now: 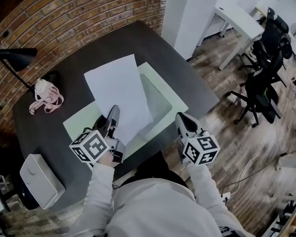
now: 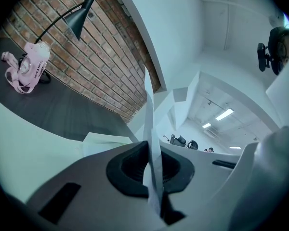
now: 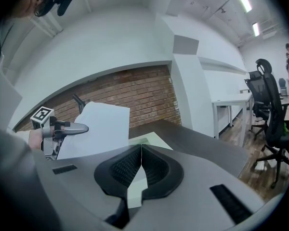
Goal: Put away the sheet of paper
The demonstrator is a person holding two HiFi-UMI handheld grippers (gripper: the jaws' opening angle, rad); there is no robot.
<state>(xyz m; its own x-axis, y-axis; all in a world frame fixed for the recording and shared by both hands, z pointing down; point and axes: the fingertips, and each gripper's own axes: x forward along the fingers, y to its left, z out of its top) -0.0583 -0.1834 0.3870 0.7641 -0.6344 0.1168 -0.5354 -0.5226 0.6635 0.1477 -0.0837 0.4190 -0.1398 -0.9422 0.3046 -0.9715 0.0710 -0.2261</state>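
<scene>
the left hand-held gripper (image 1: 112, 113) is clamped on the near edge of the thin white sheet of paper (image 1: 119, 95). in its own view the pads pinch the sheet edge-on (image 2: 149, 109). the sheet is lifted clear of the dark worktop (image 1: 89, 58), slanting up and away from the person over a pale green flat folder (image 1: 163, 105) that lies there. the right hand-held gripper (image 1: 181, 117) hangs just beside the folder's right edge, jaws together with nothing between them.

from where i stand the paper looks very light and limp. held at one point on one edge, it will likely sag, flutter and swing with any quick move, and a hard pinch could crease it. the grip sits near the middle of the near edge, which seems sensible. a second hold at the far or side edge would keep it flat for sliding into the folder, if that is where it goes.

a black desk lamp (image 1: 15, 58) and a pink strapped pouch (image 1: 45, 95) stand well apart at the left.
</scene>
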